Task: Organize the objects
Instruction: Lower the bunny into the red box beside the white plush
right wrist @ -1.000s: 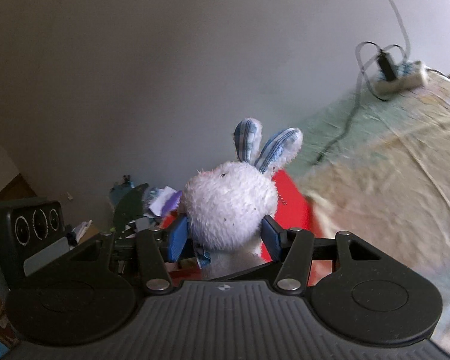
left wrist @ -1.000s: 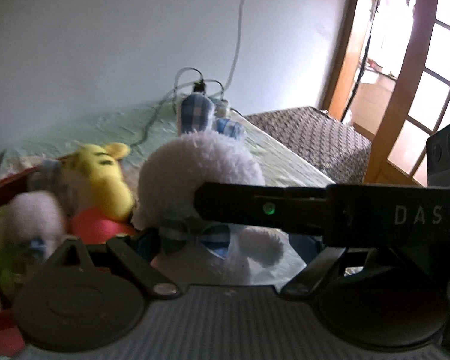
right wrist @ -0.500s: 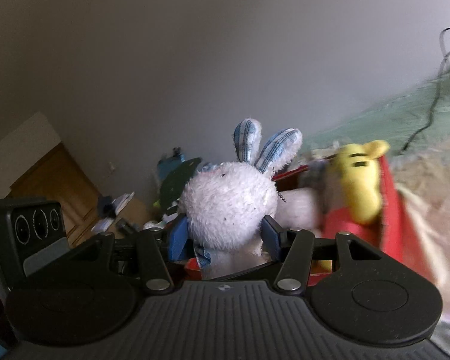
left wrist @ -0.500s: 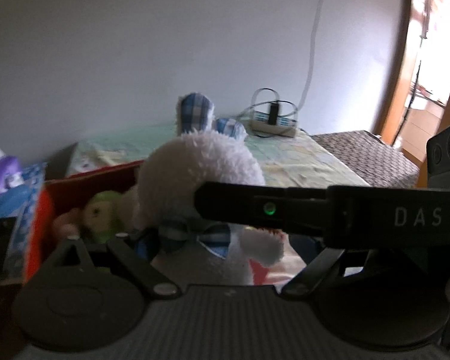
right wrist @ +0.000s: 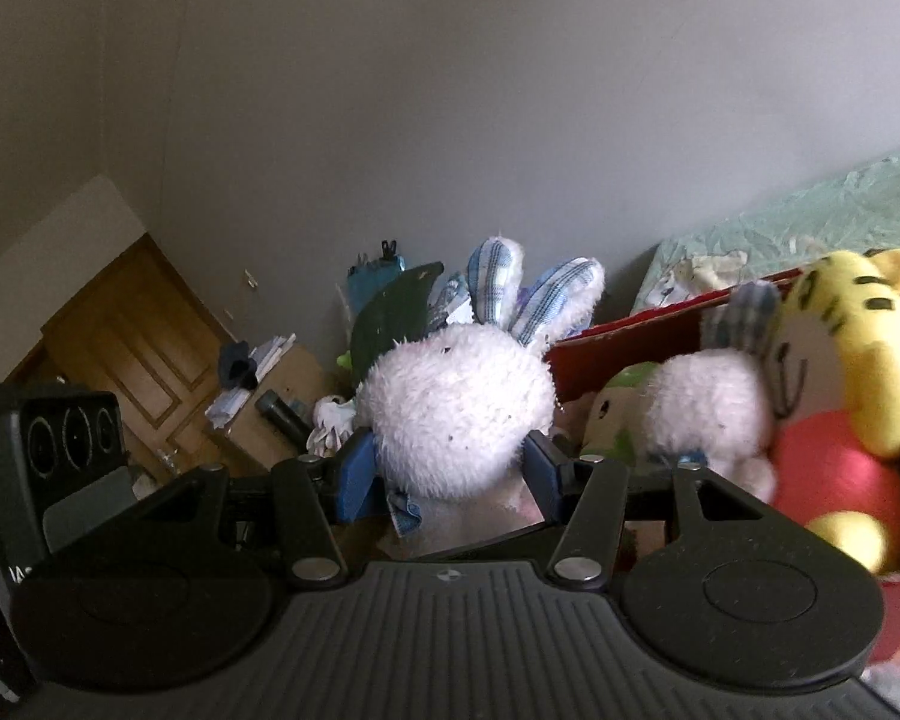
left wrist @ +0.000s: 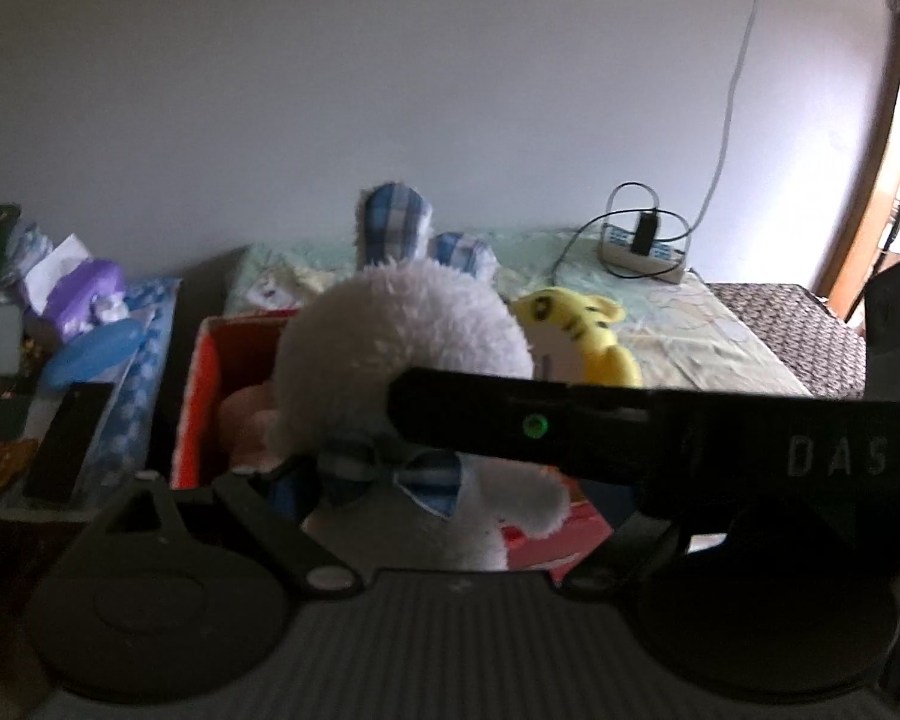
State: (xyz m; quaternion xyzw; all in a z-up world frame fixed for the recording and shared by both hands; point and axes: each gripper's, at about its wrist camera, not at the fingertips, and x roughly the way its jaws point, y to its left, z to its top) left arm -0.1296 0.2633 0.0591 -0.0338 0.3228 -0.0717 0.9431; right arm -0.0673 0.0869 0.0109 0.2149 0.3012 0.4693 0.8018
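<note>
Right gripper (right wrist: 450, 477): two blue-padded fingers clamped on the neck of a white plush rabbit (right wrist: 456, 414), one pad at each side, below the round fuzzy head; the blue plaid ears stand upright above it. Left gripper (left wrist: 444, 498): also closed on the white plush rabbit (left wrist: 408, 354), low on the body near the blue plaid bow tie; its left finger (left wrist: 285, 489) presses the toy's flank, while its right finger is hidden behind the black body of the other gripper, which crosses that view and bears a green light and the letters DAS. The rabbit is thus carried by both grippers, off any surface, in front of and partly over a red box (right wrist: 618, 336). Contents of the red box: a yellow tiger plush (right wrist: 840, 324) in a pink-red top, a second white plush (right wrist: 708, 414) beside it, and a pale green toy (right wrist: 615, 408) partly hidden. Box rests on a bed with a pale green patterned cover (left wrist: 678, 330). At the far edge of the bed, against the wall: a white power strip (left wrist: 642, 249) with a black plug and looped cable. Left of the box: a cluttered side surface (left wrist: 66, 360) with assorted items, blurred. Background, right wrist view: a brown wooden door (right wrist: 126, 324).
</note>
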